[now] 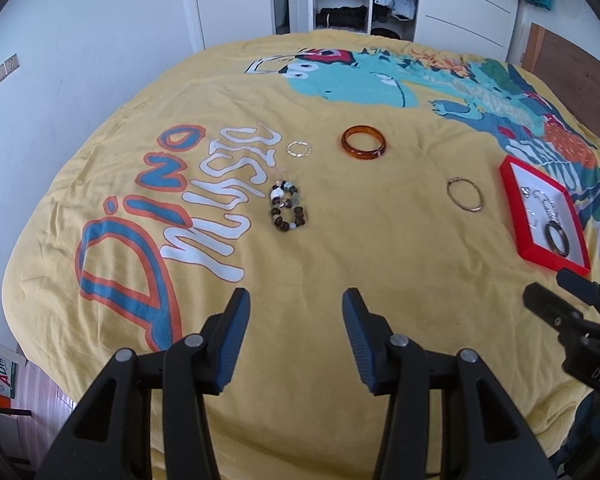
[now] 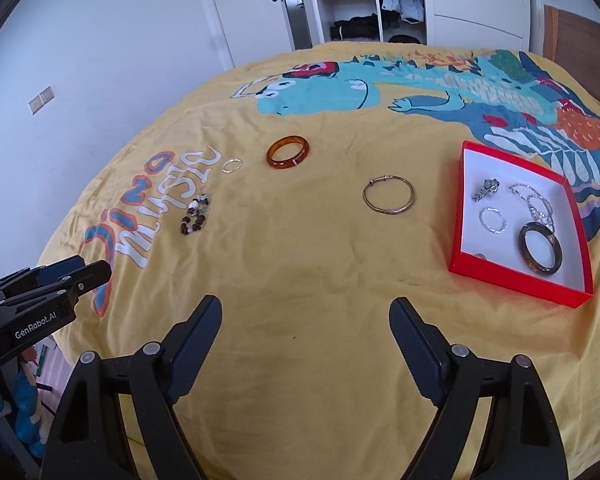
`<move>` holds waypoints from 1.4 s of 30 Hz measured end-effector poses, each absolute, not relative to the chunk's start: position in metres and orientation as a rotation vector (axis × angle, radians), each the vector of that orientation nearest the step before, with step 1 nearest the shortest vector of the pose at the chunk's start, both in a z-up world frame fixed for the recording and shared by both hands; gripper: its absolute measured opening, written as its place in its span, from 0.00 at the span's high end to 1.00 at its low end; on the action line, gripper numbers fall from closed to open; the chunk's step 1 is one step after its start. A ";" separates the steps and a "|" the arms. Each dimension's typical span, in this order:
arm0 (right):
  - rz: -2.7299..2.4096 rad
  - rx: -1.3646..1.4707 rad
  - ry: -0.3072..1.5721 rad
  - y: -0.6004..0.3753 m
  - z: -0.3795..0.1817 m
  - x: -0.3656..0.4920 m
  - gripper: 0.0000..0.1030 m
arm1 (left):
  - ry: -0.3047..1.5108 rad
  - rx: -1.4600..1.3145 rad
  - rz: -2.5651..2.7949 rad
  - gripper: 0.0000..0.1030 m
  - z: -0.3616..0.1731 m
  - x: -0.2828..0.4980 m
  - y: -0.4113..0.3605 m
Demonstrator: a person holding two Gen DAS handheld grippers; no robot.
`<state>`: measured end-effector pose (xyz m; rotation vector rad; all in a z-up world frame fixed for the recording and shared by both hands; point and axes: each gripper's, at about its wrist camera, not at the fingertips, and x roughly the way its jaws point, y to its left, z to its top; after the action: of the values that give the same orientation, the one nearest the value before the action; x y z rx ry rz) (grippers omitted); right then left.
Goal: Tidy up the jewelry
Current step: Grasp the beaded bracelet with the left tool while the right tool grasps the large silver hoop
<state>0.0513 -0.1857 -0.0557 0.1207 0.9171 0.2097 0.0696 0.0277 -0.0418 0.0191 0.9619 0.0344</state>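
Observation:
A red box (image 2: 516, 280) with a white inside lies at the right on the yellow bedspread; it also shows in the left wrist view (image 1: 512, 200). It holds a dark bangle (image 2: 540, 248), a silver ring (image 2: 493, 220), a chain and a brooch. Loose on the spread are an amber bangle (image 2: 288, 152) (image 1: 364, 144), a thin gold bangle (image 2: 388, 199) (image 1: 465, 194), a beaded bracelet (image 2: 194, 220) (image 1: 288, 210) and a small silver ring (image 2: 232, 166) (image 1: 299, 149). My left gripper (image 1: 296, 304) and right gripper (image 2: 306, 312) are open, empty, and hover near the front.
The bed (image 2: 300, 280) has a yellow cover with a dinosaur print. A white wall and door (image 2: 256, 4) and an open wardrobe (image 2: 352, 4) stand behind. A wooden headboard (image 2: 580, 40) is at the right. The floor shows at the lower left (image 1: 4, 380).

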 end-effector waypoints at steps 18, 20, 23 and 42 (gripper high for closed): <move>0.163 0.110 0.956 -0.219 -0.099 0.194 0.27 | 1.009 -0.119 0.024 0.55 -0.116 0.224 0.058; 0.157 0.109 0.967 -0.222 -0.107 0.208 0.27 | 1.029 -0.107 0.036 0.55 -0.129 0.235 0.058; 0.147 0.111 0.993 -0.227 -0.119 0.226 0.27 | 1.050 -0.105 0.049 0.55 -0.143 0.243 0.060; 0.185 0.103 1.075 -0.216 -0.176 0.259 0.41 | 1.004 -0.056 0.010 0.57 -0.163 0.237 0.058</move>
<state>0.2592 -0.2160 -0.1756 0.1031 1.0746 0.1848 0.2371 0.0581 -0.1625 -0.0559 1.0036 0.0100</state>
